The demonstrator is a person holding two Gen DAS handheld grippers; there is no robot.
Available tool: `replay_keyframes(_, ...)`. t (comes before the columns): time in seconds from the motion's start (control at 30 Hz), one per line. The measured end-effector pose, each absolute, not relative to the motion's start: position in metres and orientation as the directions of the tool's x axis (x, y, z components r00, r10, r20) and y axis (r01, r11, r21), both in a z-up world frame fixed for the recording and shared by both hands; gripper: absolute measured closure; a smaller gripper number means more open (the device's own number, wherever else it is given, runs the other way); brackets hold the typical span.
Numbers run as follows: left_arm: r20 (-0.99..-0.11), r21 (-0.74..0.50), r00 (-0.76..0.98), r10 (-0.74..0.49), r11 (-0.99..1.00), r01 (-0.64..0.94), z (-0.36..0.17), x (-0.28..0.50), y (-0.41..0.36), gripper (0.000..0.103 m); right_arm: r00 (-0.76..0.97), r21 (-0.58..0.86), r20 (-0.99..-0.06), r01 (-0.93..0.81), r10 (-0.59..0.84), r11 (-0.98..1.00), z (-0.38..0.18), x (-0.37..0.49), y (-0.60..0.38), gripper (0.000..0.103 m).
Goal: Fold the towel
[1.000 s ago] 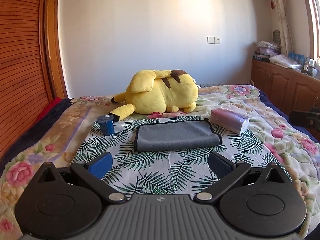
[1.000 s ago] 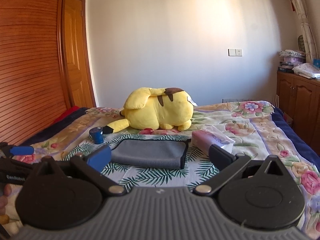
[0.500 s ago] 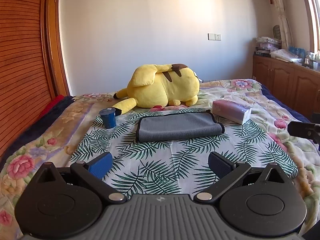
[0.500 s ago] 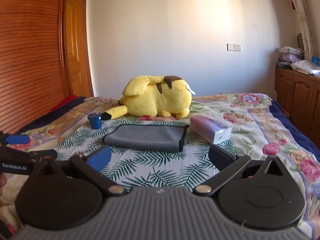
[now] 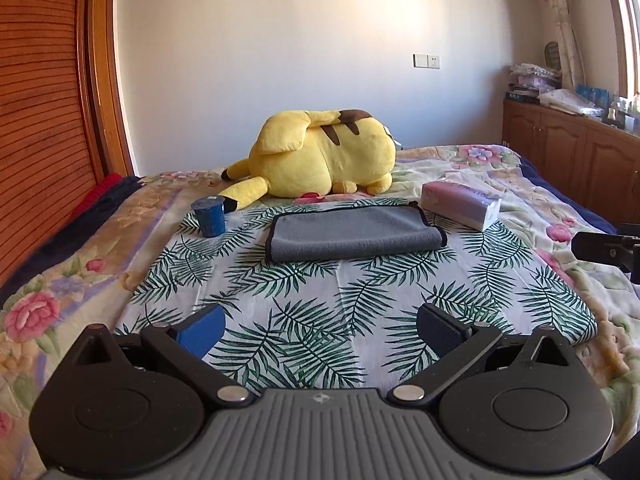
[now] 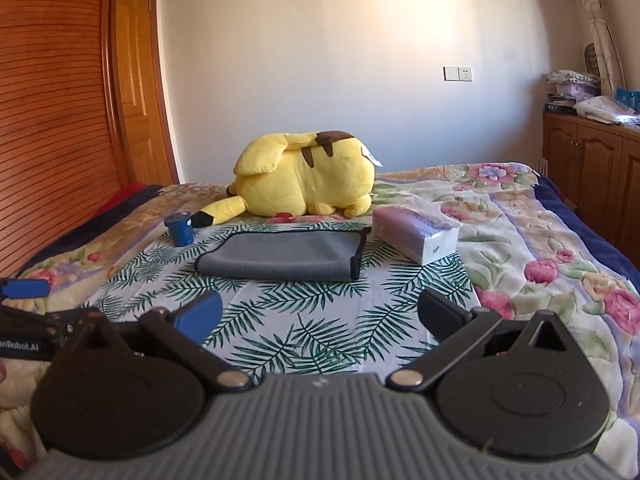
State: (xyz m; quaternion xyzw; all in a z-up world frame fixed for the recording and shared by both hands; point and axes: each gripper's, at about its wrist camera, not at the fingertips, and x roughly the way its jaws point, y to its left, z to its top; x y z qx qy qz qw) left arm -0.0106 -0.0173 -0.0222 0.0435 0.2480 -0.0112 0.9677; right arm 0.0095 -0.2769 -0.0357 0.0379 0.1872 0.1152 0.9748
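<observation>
Backing off, your left gripper [image 5: 320, 330] and right gripper [image 6: 320, 314], jaws spread and empty, now sit farther from the folded towel [image 5: 352, 234]; the fold looks done.

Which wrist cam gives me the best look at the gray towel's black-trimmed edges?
Left wrist: the gray towel lies nearly square to that camera, with black trim visible along its left, far and right edges. The right wrist view shows the gray towel more obliquely, with trim clear mainly at the right end.
</observation>
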Motion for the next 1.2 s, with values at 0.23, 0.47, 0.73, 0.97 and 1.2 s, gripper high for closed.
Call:
replay_keyframes(0.23, -0.487, 0.077, 0.873, -0.005, 0.996, 0.048, -0.025, -0.011, -0.017, 0.016, 0.900, 0.116, -0.373, -0.198, 0.227, 0.973, -0.038, 0.012, -0.277, 0.000)
replay_keyframes(0.47, -0.485, 0.076, 0.874, -0.003, 0.996, 0.046, -0.025, -0.012, -0.016, 0.016, 0.900, 0.091, -0.377, -0.198, 0.218, 0.976, -0.039, 0.012, -0.273, 0.000)
replay_keyframes(0.73, -0.461, 0.068, 0.887, -0.005, 0.997, 0.041, -0.022, -0.015, -0.015, 0.016, 0.909, 0.091, -0.359, -0.190, 0.211, 0.977, -0.038, 0.011, -0.274, 0.000)
replay_keyframes(0.97, -0.434, 0.065, 0.901, -0.006, 0.997, 0.038, -0.017, -0.017, -0.014, 0.016, 0.916, 0.090, -0.342, -0.190, 0.209, 0.978, -0.037, 0.009, -0.277, 0.000)
replay_keyframes(1.2, -0.408, 0.074, 0.913, -0.006, 0.996, 0.040, -0.014, -0.019, -0.015, 0.016, 0.925, 0.090, -0.320, -0.186, 0.205, 0.978, -0.035, 0.007, -0.278, 0.000)
